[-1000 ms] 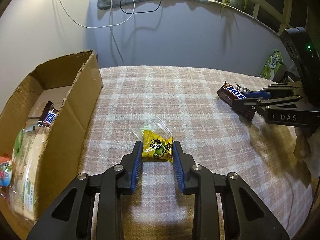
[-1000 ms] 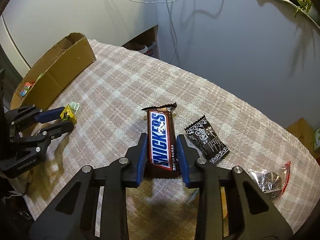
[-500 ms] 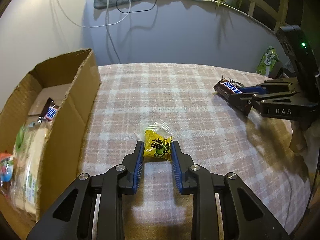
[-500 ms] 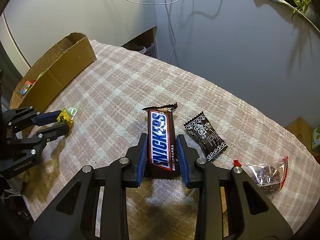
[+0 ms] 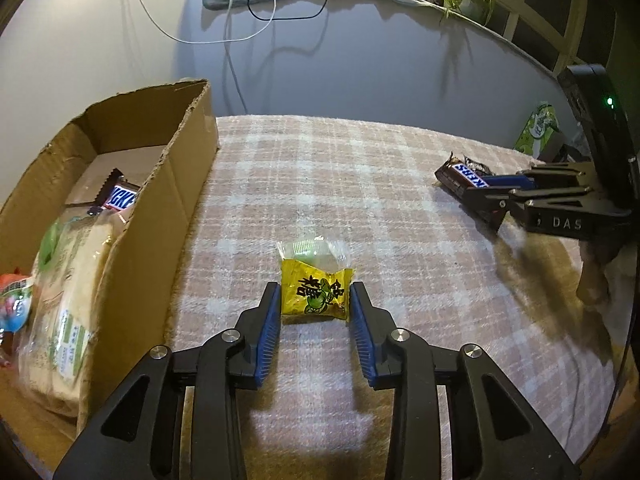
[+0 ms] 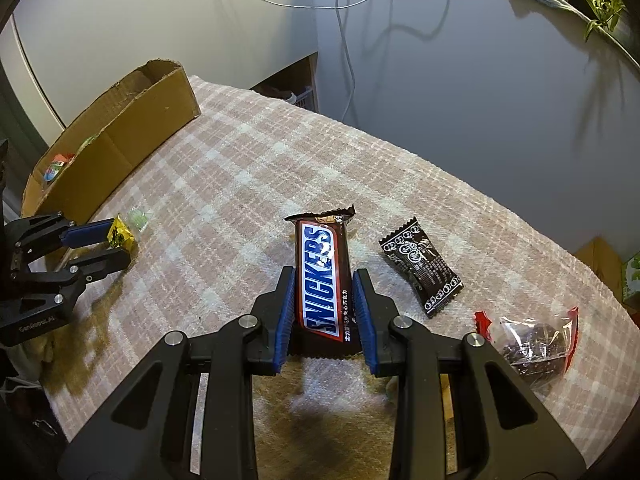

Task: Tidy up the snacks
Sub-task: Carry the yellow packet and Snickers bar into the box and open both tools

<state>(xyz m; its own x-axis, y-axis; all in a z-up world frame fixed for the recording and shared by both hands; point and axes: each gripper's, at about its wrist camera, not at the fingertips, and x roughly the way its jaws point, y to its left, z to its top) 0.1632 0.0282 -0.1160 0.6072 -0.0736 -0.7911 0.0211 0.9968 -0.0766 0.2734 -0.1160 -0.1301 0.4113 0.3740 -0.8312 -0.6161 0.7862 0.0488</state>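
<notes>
My left gripper (image 5: 315, 296) is shut on a small yellow candy packet (image 5: 316, 294), held just above the plaid tablecloth; a clear green packet (image 5: 312, 249) lies just beyond it. My right gripper (image 6: 324, 284) is shut on a Snickers bar (image 6: 323, 280), lifted slightly off the cloth. The open cardboard box (image 5: 176, 184) stands at the left and holds another Snickers (image 5: 122, 200), a bagged sandwich (image 5: 68, 304) and a red snack. The right gripper with its bar shows in the left wrist view (image 5: 480, 190); the left gripper shows in the right wrist view (image 6: 116, 246).
A black candy packet (image 6: 420, 266) and a clear red-edged bag of dark snacks (image 6: 532, 344) lie right of the Snickers. The box also shows in the right wrist view (image 6: 120, 140). A green carton (image 5: 538, 128) stands beyond the table's right edge. A wall runs behind the table.
Both grippers have risen slightly with their snacks. The left gripper with the yellow packet has drawn back a little from the clear green packet.
</notes>
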